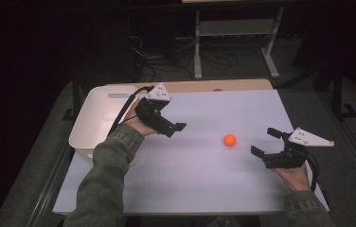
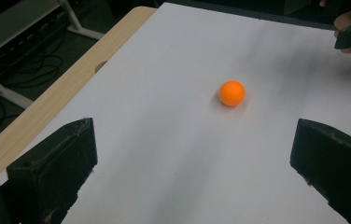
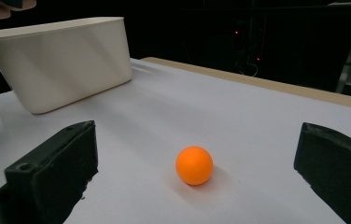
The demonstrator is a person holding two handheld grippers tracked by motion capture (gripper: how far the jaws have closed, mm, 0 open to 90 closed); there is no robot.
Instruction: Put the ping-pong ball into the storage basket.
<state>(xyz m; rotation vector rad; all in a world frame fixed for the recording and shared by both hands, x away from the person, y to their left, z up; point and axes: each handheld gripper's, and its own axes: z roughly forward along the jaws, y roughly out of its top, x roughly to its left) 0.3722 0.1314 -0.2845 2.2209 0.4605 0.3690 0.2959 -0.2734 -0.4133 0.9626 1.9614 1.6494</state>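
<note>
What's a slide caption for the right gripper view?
Open right gripper faces an orange ball on the white table, white bin behind.

a small orange ball [image 1: 230, 140] rests on the white table [image 1: 200, 179], right of the middle and closer to the right edge than the left. it is round, smooth and matte, a plain even orange with no marking to be seen. it sits alone on bare surface, touching nothing, about midway between the near and far edges.
</note>
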